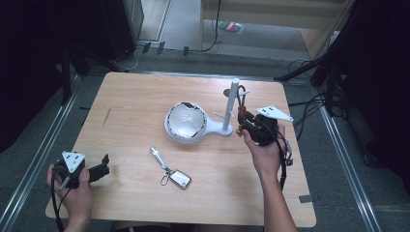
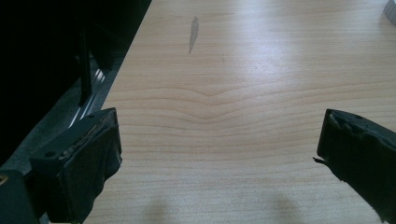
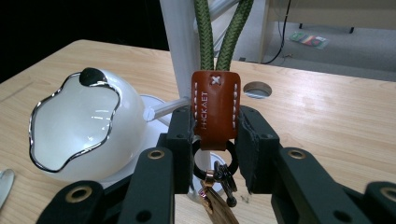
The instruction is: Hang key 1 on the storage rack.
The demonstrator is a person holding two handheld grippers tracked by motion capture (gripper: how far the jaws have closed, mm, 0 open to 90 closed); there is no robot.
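A brown leather key fob point(image 3: 215, 103) is clamped between the jaws of the right hand-held gripper point(image 3: 215, 133), beside the white stand point(image 1: 232, 104); its green cord point(image 3: 219, 32) appears to be looped over a peg, though the top is cropped. The left hand-held gripper point(image 2: 219, 154) is held wide over bare tabletop point(image 2: 243, 93).

Black tools point(image 1: 252, 126), grey three-cornered plates point(image 1: 273, 113)
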